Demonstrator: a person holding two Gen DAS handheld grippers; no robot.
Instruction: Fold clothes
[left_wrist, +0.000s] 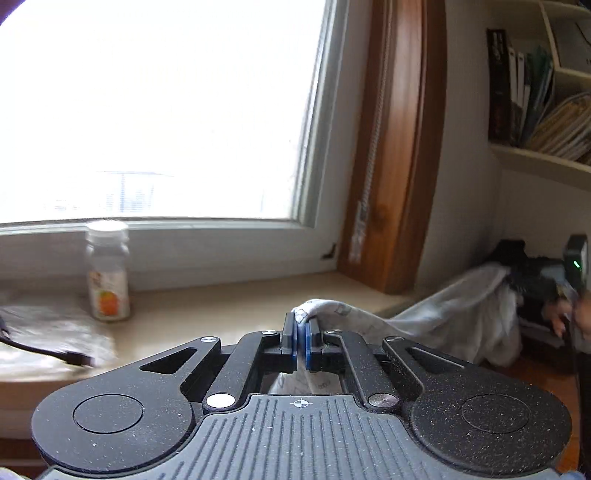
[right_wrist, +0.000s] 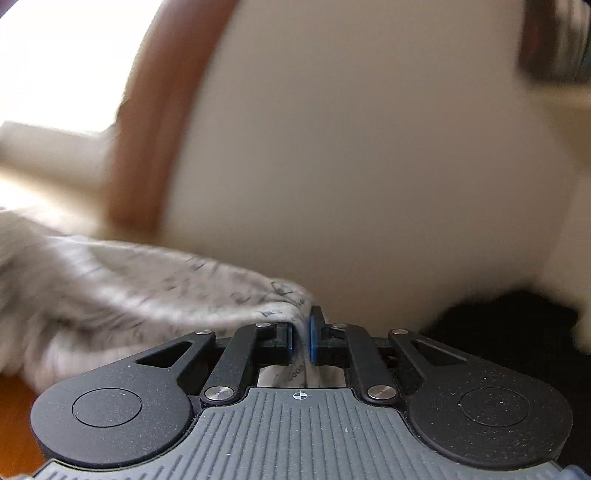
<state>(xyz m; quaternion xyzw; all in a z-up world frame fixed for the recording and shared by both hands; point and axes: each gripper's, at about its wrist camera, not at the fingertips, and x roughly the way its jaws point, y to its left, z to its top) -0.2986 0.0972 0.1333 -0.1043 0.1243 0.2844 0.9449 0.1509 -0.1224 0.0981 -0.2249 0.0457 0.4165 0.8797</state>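
My left gripper (left_wrist: 301, 332) is pinched nearly closed on a bunched edge of the pale printed garment (left_wrist: 436, 317), a fold of cloth caught between its blue pads and more showing below them. My right gripper (right_wrist: 301, 332) is likewise clamped narrow on another edge of the same garment (right_wrist: 129, 280); in the left wrist view that right gripper (left_wrist: 535, 273) appears far off to the side, with the cloth strung between the two and sagging in the middle. The garment therefore hangs in the air between my grippers, above the floor and to the side of the counter (left_wrist: 221, 299) under the window (left_wrist: 155, 110), not lying on it. A small bottle (left_wrist: 108, 271) stands on the counter near the window frame; a bookshelf (left_wrist: 543, 155) sits on the wall beyond.

Judged from its drape, the cloth is light, thin and fully limp: it will not hold a shape, and slack will droop and swing. The right wrist view is blurred. Holds at corners or along a hem, kept well apart and level, should keep an edge straight; a thin pinch may slip.
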